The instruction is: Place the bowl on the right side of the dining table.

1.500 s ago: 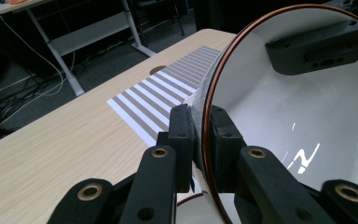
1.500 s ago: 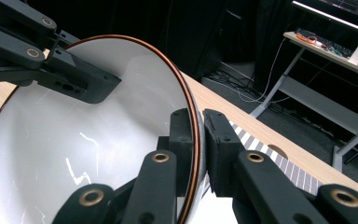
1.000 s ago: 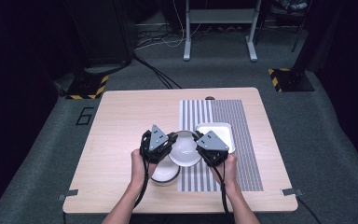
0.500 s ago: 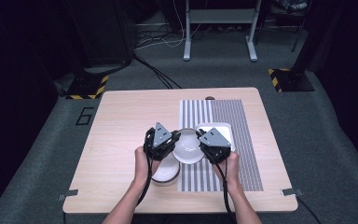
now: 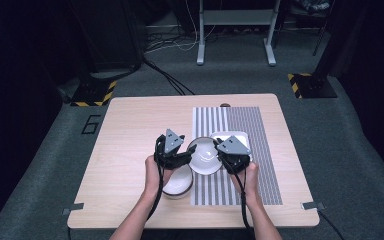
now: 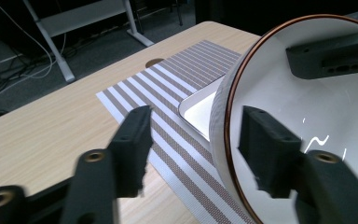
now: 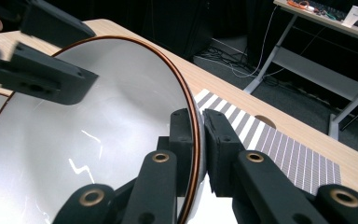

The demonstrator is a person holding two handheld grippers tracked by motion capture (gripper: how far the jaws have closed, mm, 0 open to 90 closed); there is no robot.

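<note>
Hanging between the two grippers above the table, the white round bowl with a thin copper-coloured rim (image 5: 204,156) sits over the left edge of the grey-and-white striped placemat (image 5: 250,150). The right gripper (image 7: 199,140) has its jaws clamped on the bowl's rim, one jaw inside the bowl and one outside, as the right gripper view shows. The left gripper (image 6: 193,140) has its jaws apart and straddling the opposite side of the rim: one jaw lies inside the bowl, the other stands outside, clear of the wall. A white rectangular tray with rounded corners (image 6: 200,109) rests on the placemat, just behind the bowl. A second white round bowl (image 5: 177,184) stands on the light wooden table (image 5: 125,135), below the left gripper and just beside the placemat's left edge. Each hand grips its gripper from the near side, left hand (image 5: 152,172) and right hand (image 5: 247,180). Dark carpet surrounds the table.
</note>
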